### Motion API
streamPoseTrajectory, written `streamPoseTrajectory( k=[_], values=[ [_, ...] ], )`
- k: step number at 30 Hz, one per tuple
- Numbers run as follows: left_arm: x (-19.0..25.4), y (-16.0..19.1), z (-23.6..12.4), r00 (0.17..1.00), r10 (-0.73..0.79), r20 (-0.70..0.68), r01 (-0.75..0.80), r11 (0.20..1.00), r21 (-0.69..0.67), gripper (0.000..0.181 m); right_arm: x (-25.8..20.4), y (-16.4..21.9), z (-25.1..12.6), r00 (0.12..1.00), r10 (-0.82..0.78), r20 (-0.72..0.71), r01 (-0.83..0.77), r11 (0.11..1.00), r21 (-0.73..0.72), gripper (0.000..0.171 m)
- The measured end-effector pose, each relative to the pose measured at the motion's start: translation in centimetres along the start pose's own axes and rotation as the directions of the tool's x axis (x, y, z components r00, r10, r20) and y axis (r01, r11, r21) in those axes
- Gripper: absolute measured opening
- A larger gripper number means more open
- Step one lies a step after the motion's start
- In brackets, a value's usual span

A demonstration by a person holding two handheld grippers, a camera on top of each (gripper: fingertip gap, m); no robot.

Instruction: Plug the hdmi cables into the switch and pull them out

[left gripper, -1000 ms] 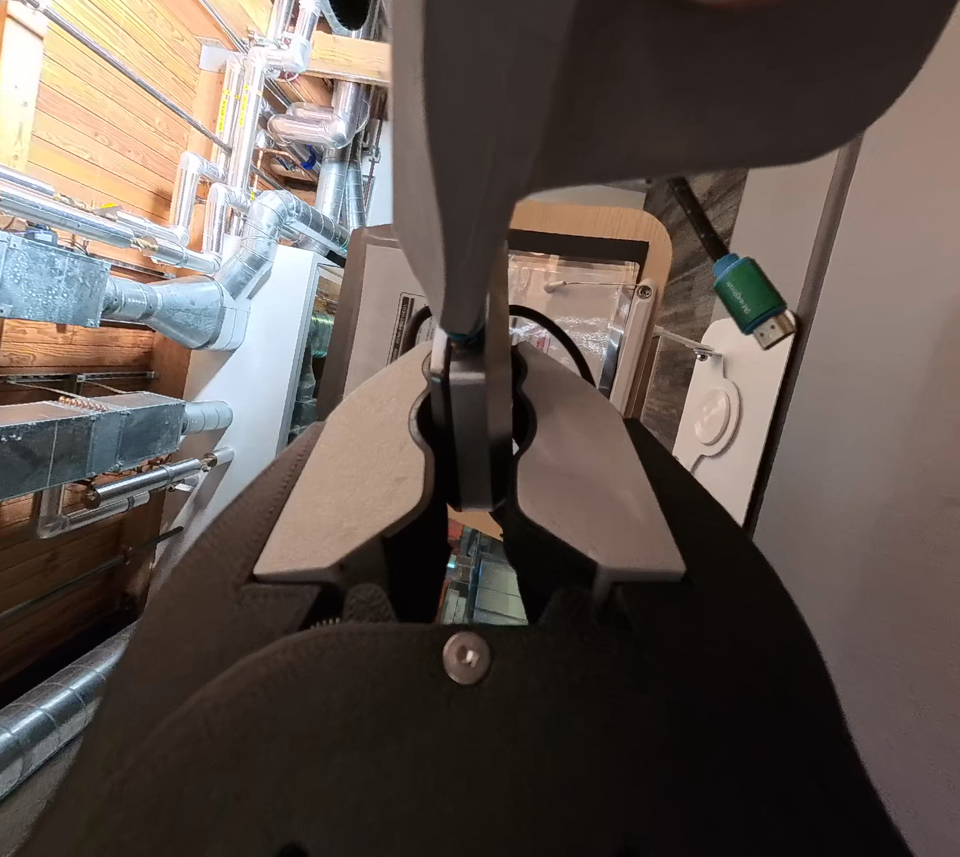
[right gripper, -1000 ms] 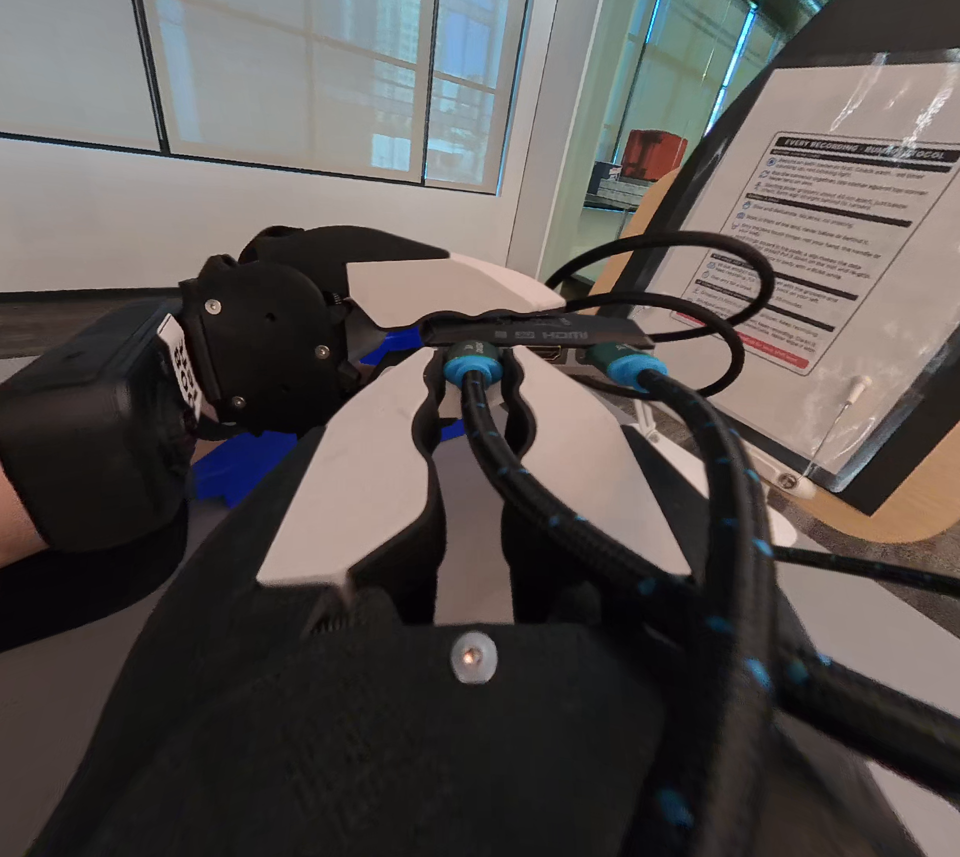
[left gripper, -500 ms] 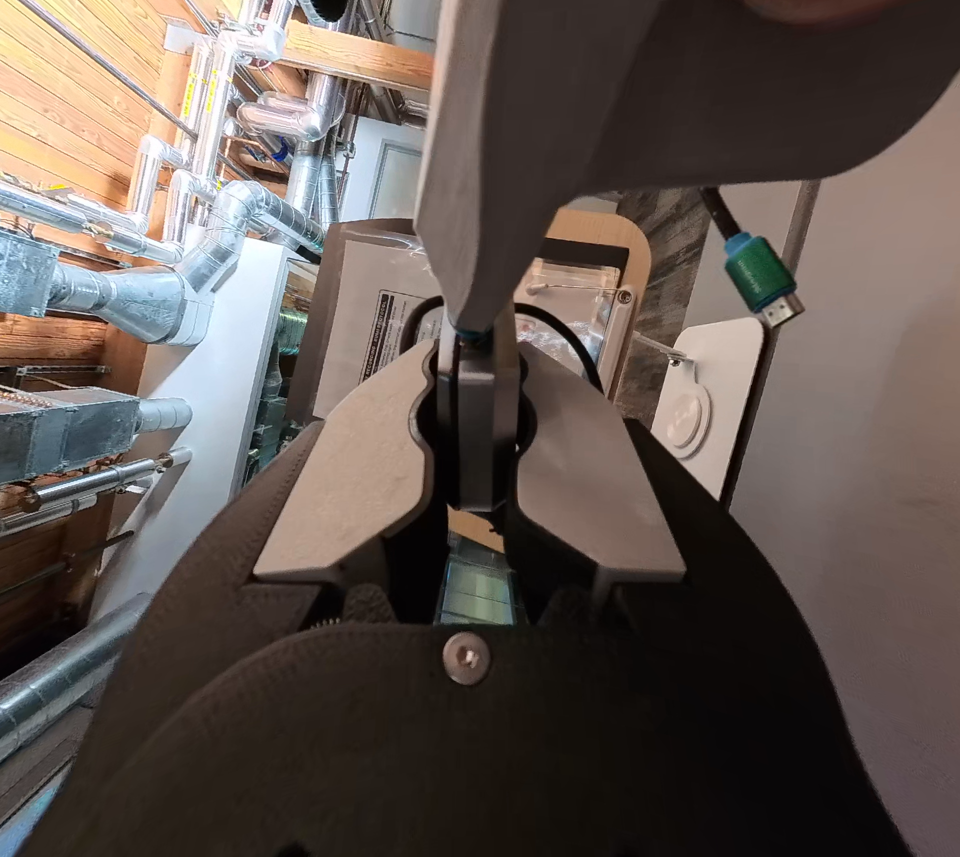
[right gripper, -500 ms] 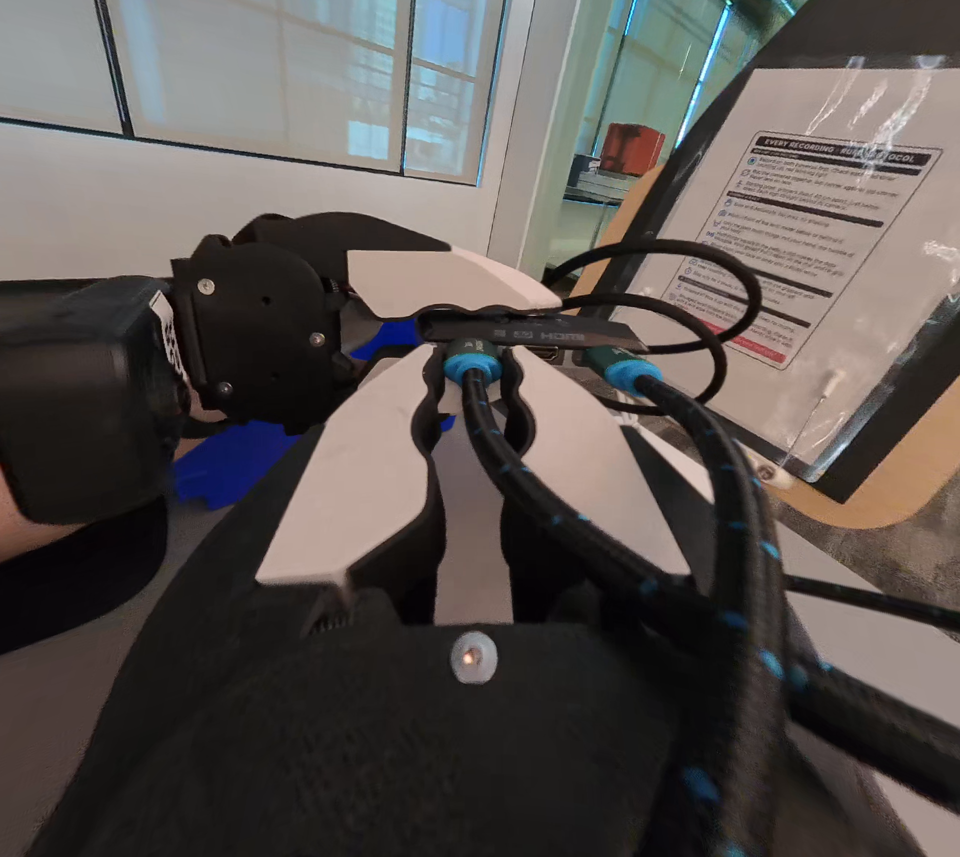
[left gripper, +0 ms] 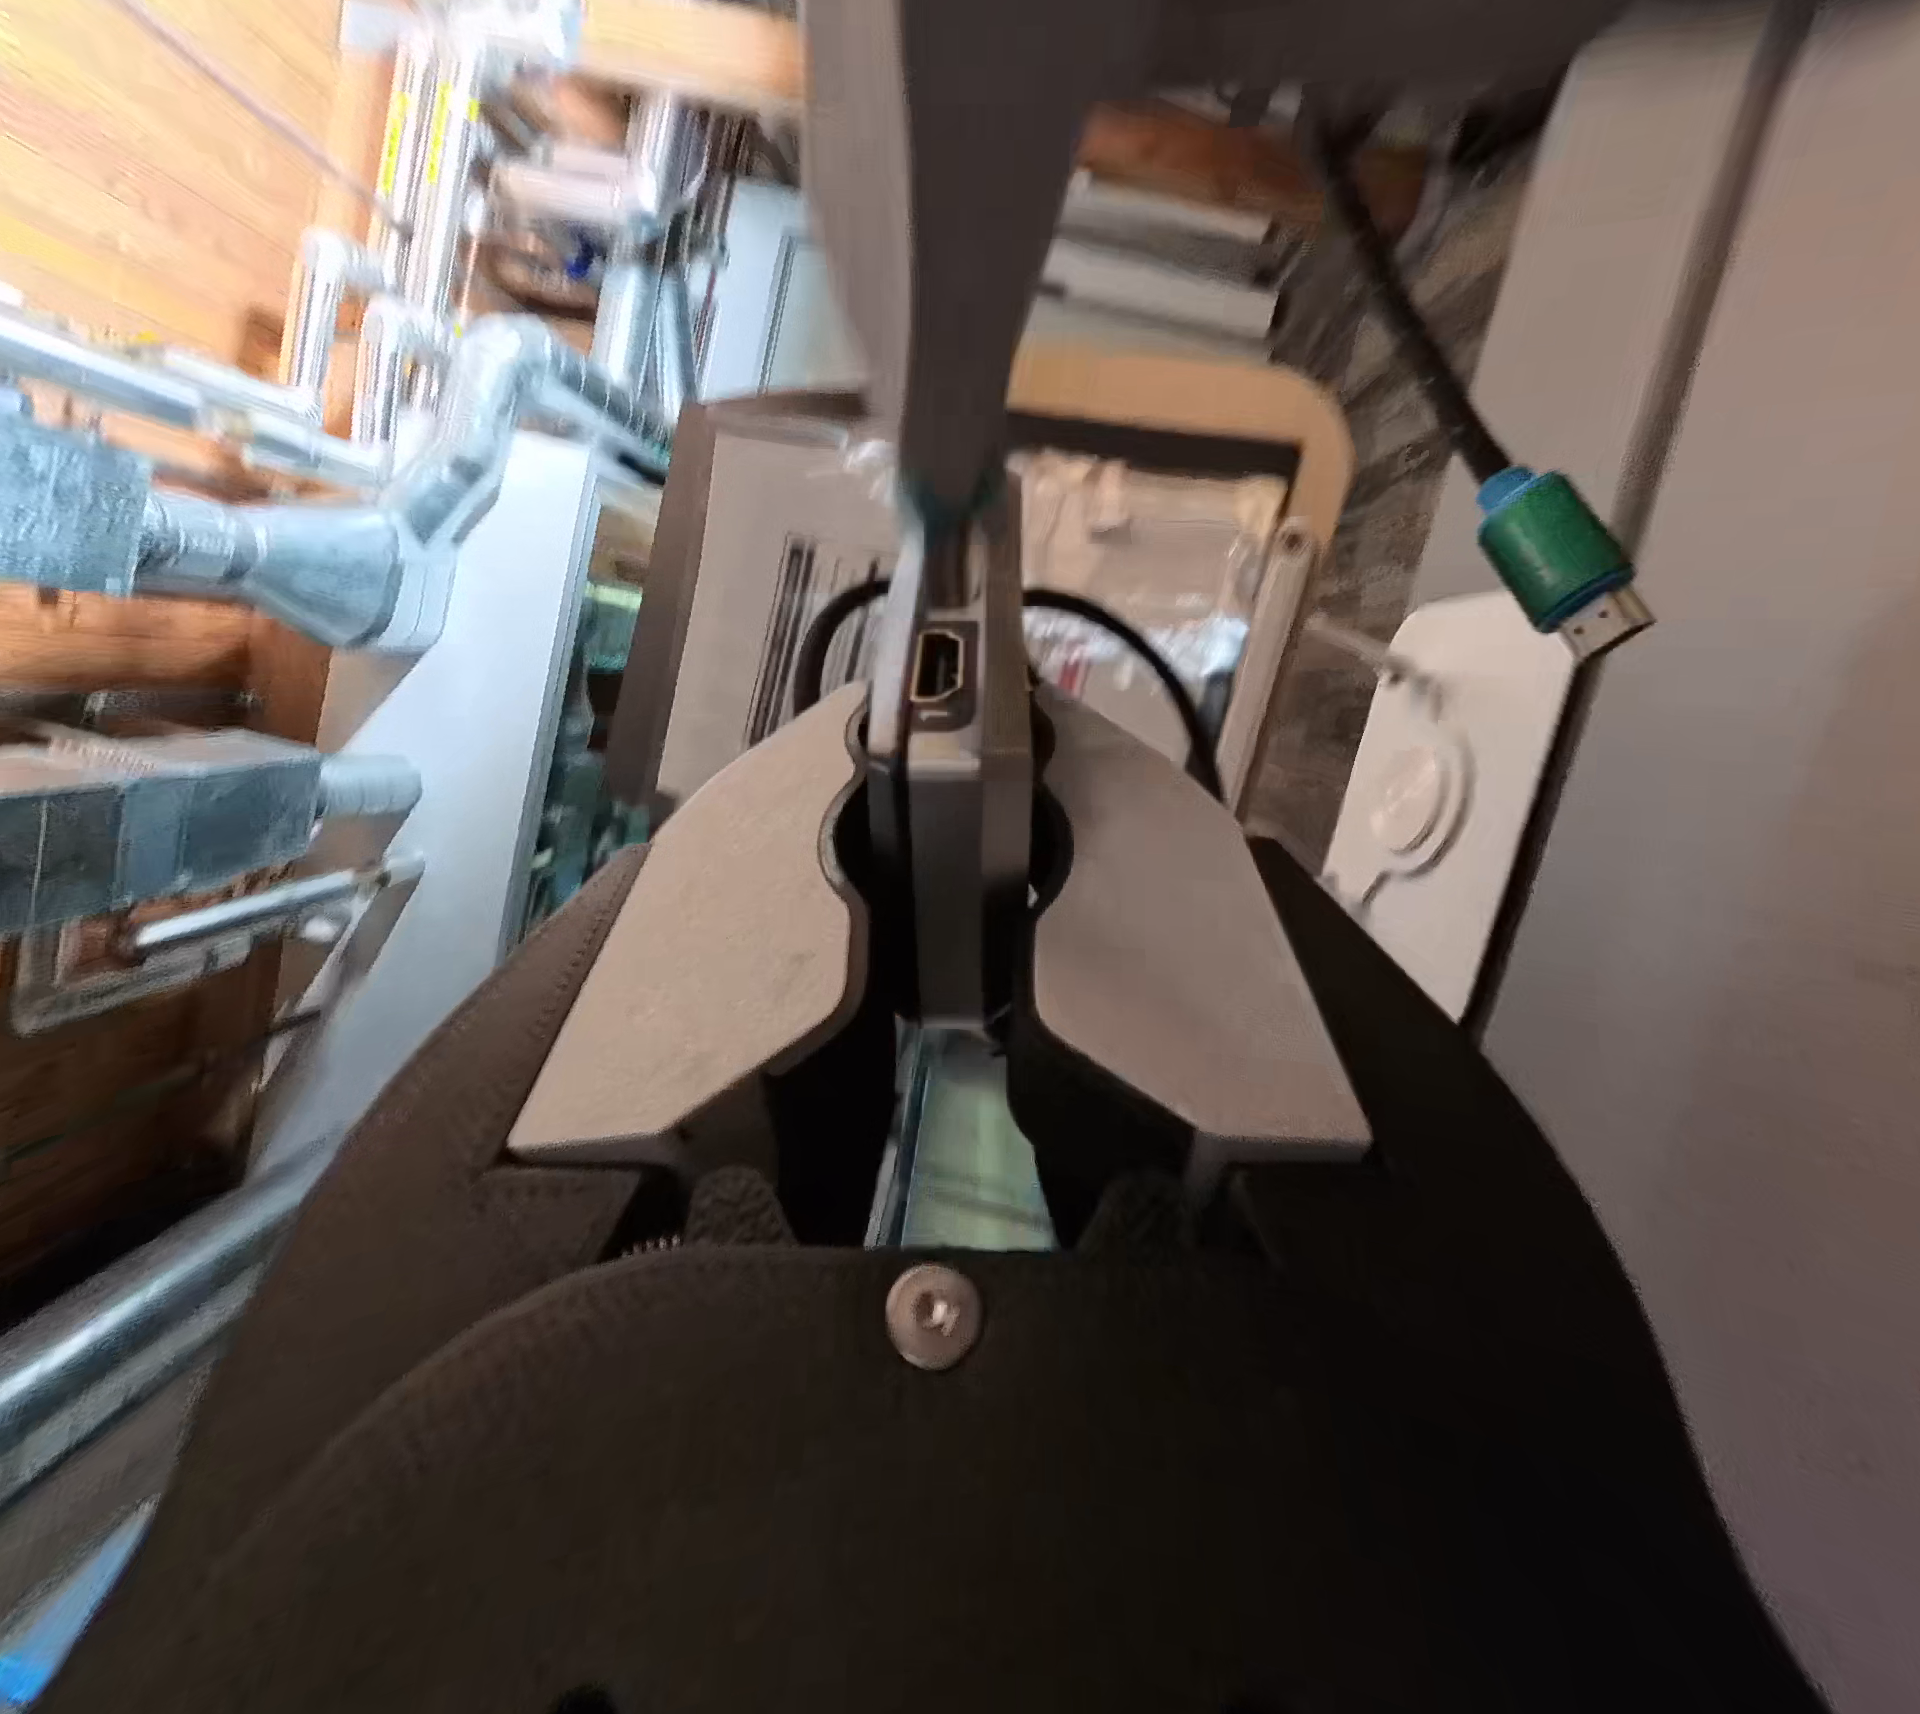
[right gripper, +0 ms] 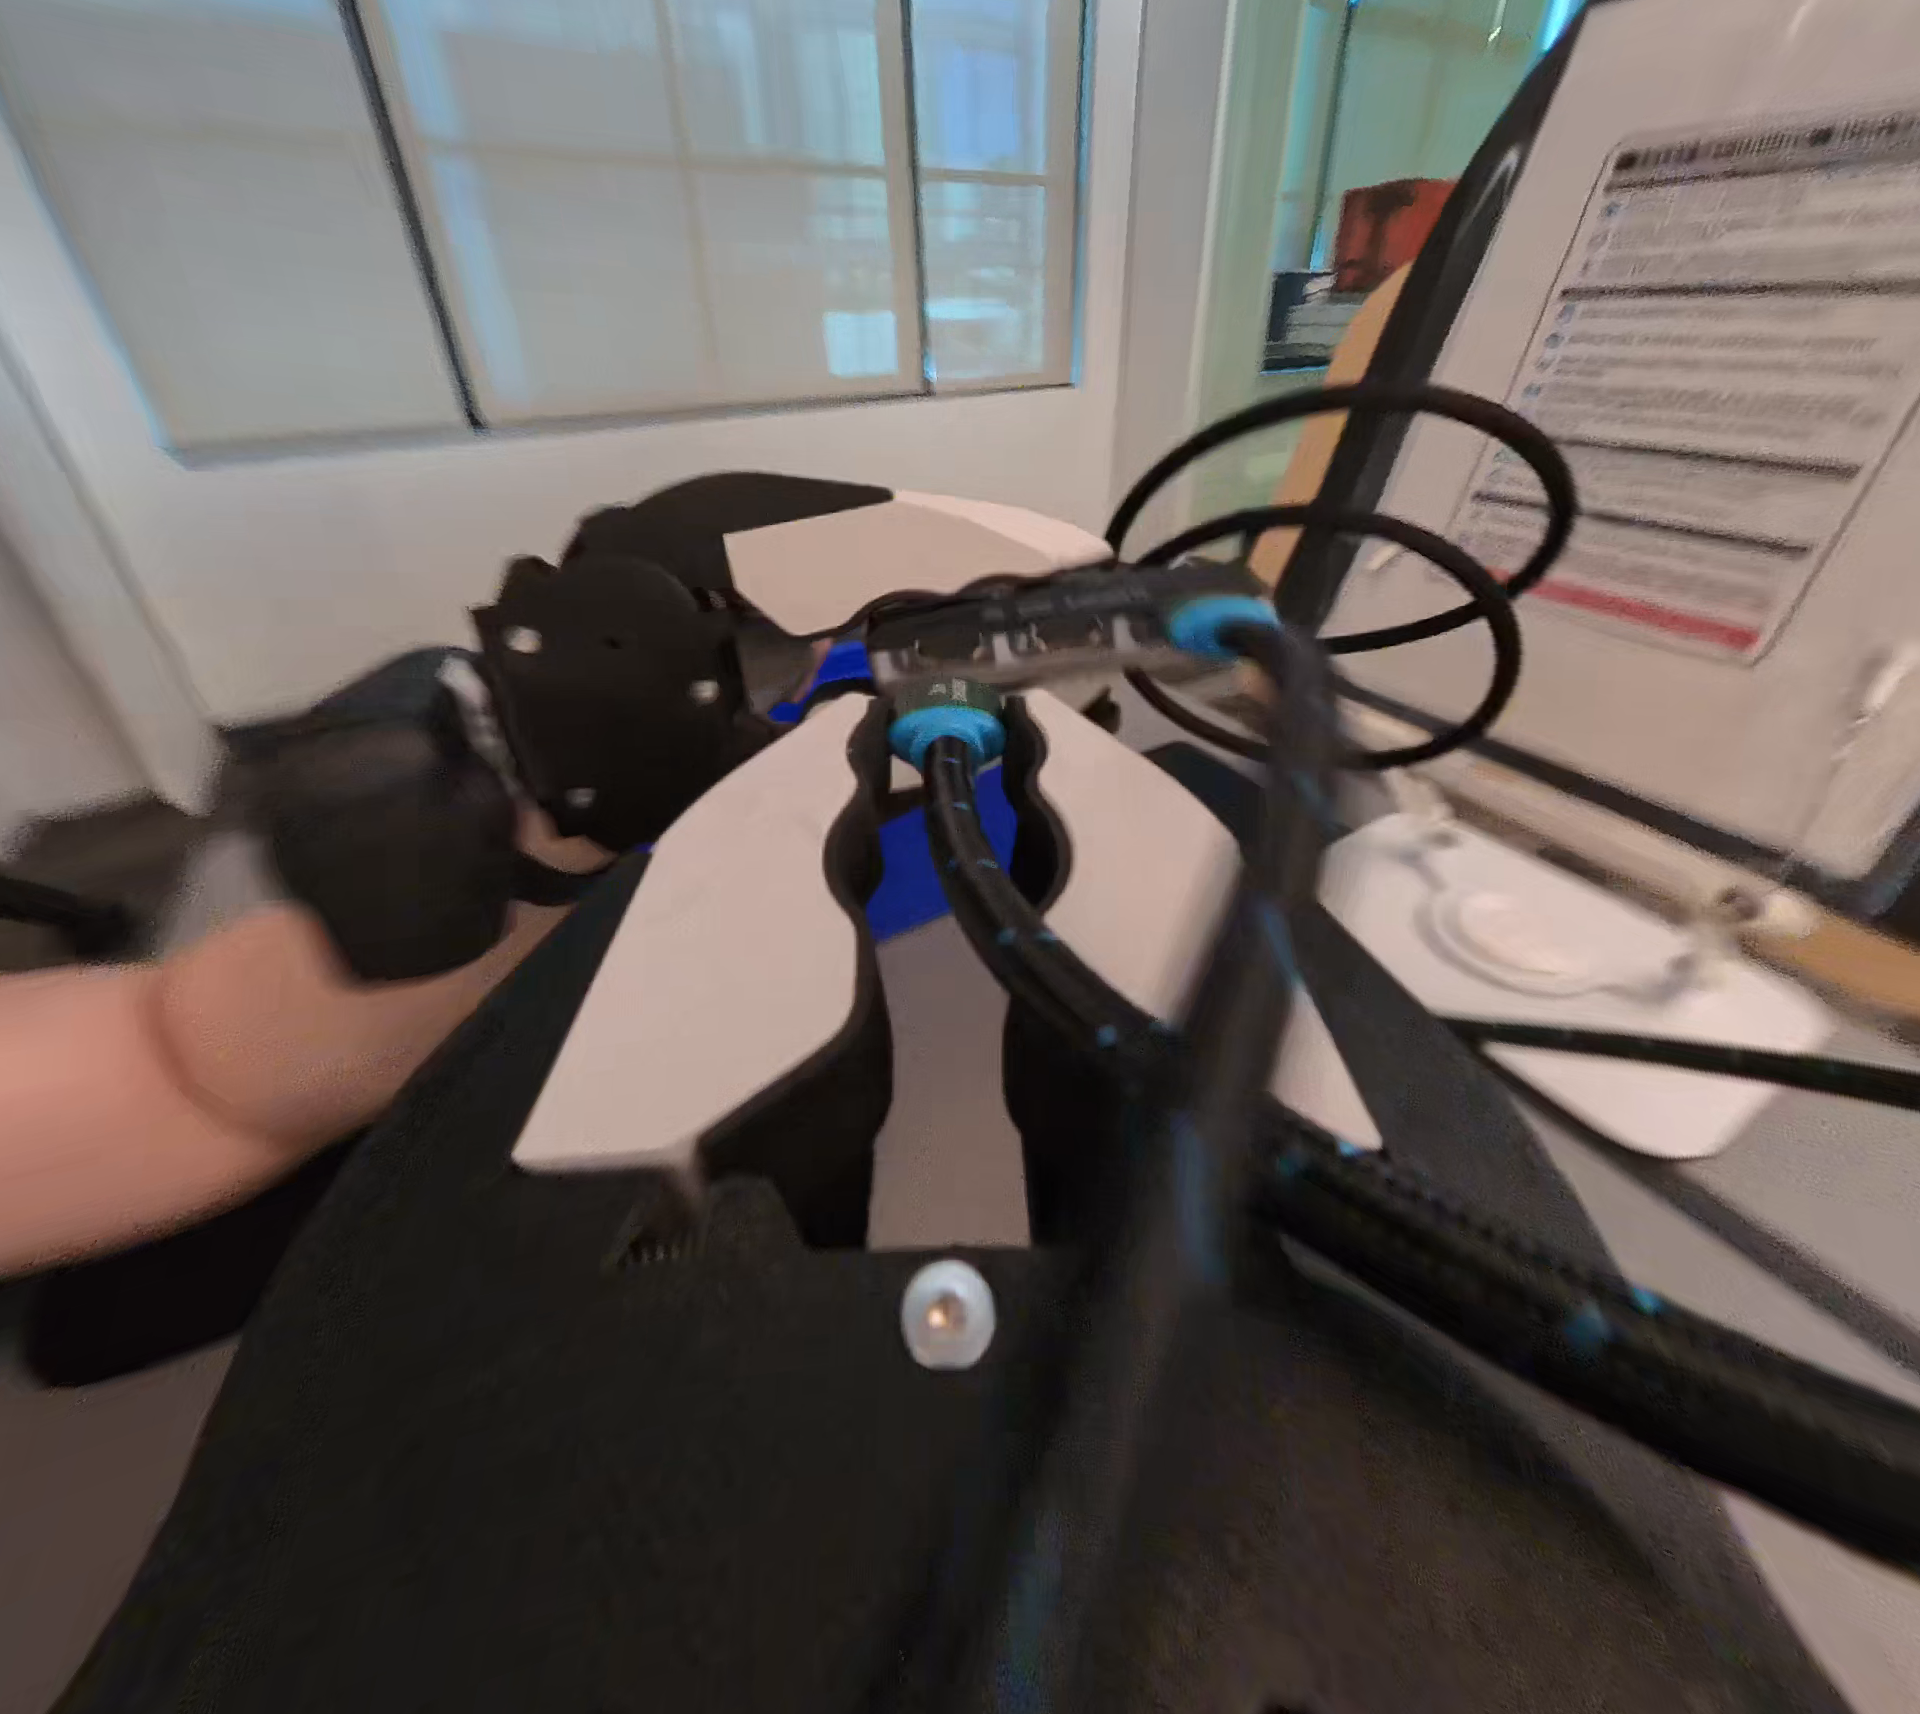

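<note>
My left gripper (left gripper: 940, 729) is shut on the near end of the dark grey HDMI switch (left gripper: 945, 833), held edge-on in the air. An empty port (left gripper: 940, 665) shows on its side. My right gripper (right gripper: 940, 719) is shut on a green HDMI plug with a blue collar (right gripper: 940, 703), just below the switch's (right gripper: 1039, 625) edge and out of its port. In the left wrist view it reaches in from the top (left gripper: 940, 501). A second blue-collared plug (right gripper: 1221, 625) sits in the switch's far end. A loose green plug (left gripper: 1553, 558) hangs at the right.
A stand with a laminated sheet (right gripper: 1714, 376) rises just behind the switch. Thin black cable loops (right gripper: 1340, 521) hang in front of it. A white plate (right gripper: 1558, 989) lies on the grey table. Thick braided cables (right gripper: 1558, 1269) cross my right gripper. A blue object (right gripper: 935, 843) lies below the jaws.
My right gripper has drawn back with the plug. Its collar stood against the switch before; now its green body shows and a port is bare. Both views are blurred by motion.
</note>
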State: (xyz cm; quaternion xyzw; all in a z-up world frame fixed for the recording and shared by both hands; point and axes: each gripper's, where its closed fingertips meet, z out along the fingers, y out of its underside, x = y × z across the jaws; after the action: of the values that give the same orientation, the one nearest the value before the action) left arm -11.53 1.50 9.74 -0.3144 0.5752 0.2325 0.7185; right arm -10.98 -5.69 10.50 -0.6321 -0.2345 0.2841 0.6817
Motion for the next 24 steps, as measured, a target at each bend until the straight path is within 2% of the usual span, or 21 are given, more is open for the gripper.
streamPoseTrajectory(
  k=[2, 4, 7, 13, 15, 18, 21, 24],
  values=[
    [-1.4, 3.4, 0.0, 0.999, -0.045, 0.017, 0.046, 0.996, -0.081, 0.024, 1.7, -1.0, -1.4, 0.995, 0.098, 0.013, -0.098, 0.995, 0.03, 0.023],
    [-3.5, 5.5, -0.9, 0.994, -0.098, 0.054, 0.104, 0.988, -0.114, 0.022, 2.4, -0.5, -2.0, 0.999, 0.024, 0.032, -0.022, 0.998, -0.053, 0.021],
    [-6.1, 6.8, -2.1, 0.973, -0.207, 0.097, 0.217, 0.971, -0.103, 0.022, 3.2, 1.9, -2.6, 0.996, -0.079, 0.048, 0.09, 0.954, -0.286, 0.022],
    [-9.1, 8.1, -3.9, 0.939, -0.299, 0.169, 0.313, 0.948, -0.062, 0.022, 8.5, 2.9, -5.6, 0.979, -0.167, -0.116, 0.105, 0.904, -0.414, 0.022],
    [-9.7, 8.7, -4.3, 0.925, -0.337, 0.177, 0.351, 0.935, -0.055, 0.022, 9.3, 3.8, -8.0, 0.978, -0.178, -0.11, 0.091, 0.837, -0.54, 0.022],
    [-10.4, 9.2, -4.8, 0.915, -0.358, 0.188, 0.373, 0.927, -0.051, 0.022, 9.5, 4.9, -13.6, 0.985, -0.139, -0.106, 0.026, 0.718, -0.695, 0.022],
    [-10.7, 9.3, -5.0, 0.914, -0.358, 0.191, 0.373, 0.927, -0.049, 0.022, 9.5, 4.5, -18.0, 0.986, -0.07, -0.152, -0.059, 0.703, -0.709, 0.022],
    [-10.6, 8.9, -4.9, 0.92, -0.344, 0.186, 0.359, 0.932, -0.053, 0.022, 9.4, 2.4, -19.8, 0.984, -0.041, -0.175, -0.08, 0.773, -0.629, 0.022]
  ],
)
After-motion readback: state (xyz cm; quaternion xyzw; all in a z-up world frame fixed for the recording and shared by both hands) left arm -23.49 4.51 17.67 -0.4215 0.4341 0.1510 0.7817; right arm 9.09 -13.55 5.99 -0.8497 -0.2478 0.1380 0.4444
